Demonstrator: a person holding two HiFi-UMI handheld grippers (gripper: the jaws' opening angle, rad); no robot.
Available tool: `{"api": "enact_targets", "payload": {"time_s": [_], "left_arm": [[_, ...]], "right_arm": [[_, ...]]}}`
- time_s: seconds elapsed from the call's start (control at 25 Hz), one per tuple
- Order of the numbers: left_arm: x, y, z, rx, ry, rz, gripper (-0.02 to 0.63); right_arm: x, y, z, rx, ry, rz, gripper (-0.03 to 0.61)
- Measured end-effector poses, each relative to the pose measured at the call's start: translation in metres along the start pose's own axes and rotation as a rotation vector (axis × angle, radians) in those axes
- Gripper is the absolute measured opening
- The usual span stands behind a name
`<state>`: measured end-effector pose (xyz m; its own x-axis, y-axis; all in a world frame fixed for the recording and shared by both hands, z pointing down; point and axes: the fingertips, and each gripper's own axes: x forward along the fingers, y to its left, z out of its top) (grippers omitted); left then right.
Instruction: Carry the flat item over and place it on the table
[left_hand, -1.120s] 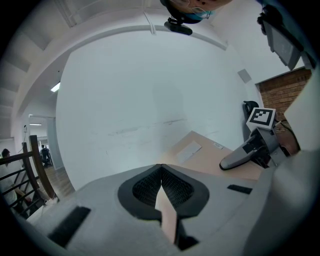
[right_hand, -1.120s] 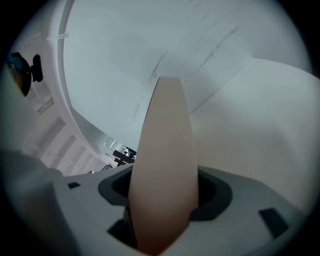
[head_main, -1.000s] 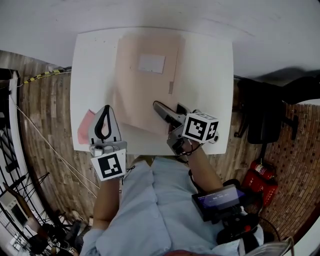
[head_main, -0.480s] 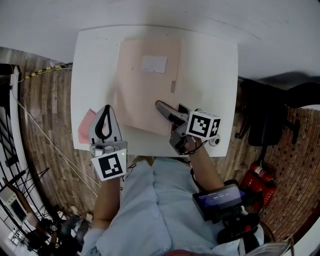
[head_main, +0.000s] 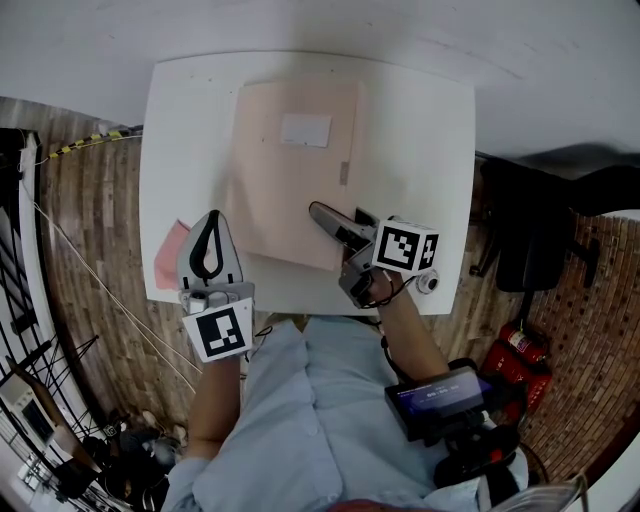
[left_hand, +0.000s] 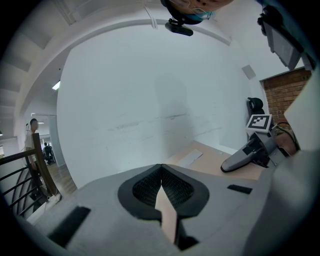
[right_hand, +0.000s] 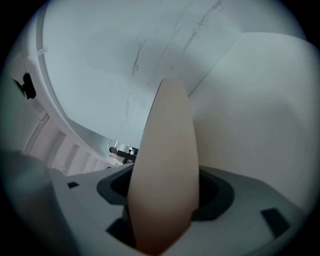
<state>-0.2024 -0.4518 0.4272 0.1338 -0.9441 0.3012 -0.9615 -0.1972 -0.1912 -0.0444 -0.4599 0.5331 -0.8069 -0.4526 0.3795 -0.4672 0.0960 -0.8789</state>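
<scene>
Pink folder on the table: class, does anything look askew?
Yes: the pink folder lies slightly askew to the white table's edges, its near edge slanted, with its near right edge between the right gripper's opening jaws.

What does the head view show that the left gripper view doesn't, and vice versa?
Head view only: the whole table, the floor, the person's shirt. Left gripper view only: a railing, a distant person. Both: the folder flat on the table, the right hand-held gripper at its near edge, the pink sheet in the left hand-held gripper.
</scene>
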Motion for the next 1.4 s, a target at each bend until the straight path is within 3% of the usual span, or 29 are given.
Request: {"api": "enact_targets", "payload": {"time_s": [0.64, 1.4], "left_arm": [[-0.001, 0.003, -0.002, 0.001, -0.002, 0.003, 0.009], [0.002, 0.0, -0.002, 0.002, 0.011, -0.008, 0.009]], "right_arm": [[0.006, -0.008, -0.005, -0.08, 0.024, -0.066, 0.373], [0.002, -0.026, 0.003, -0.227, 0.043, -0.23, 0.419]]}}
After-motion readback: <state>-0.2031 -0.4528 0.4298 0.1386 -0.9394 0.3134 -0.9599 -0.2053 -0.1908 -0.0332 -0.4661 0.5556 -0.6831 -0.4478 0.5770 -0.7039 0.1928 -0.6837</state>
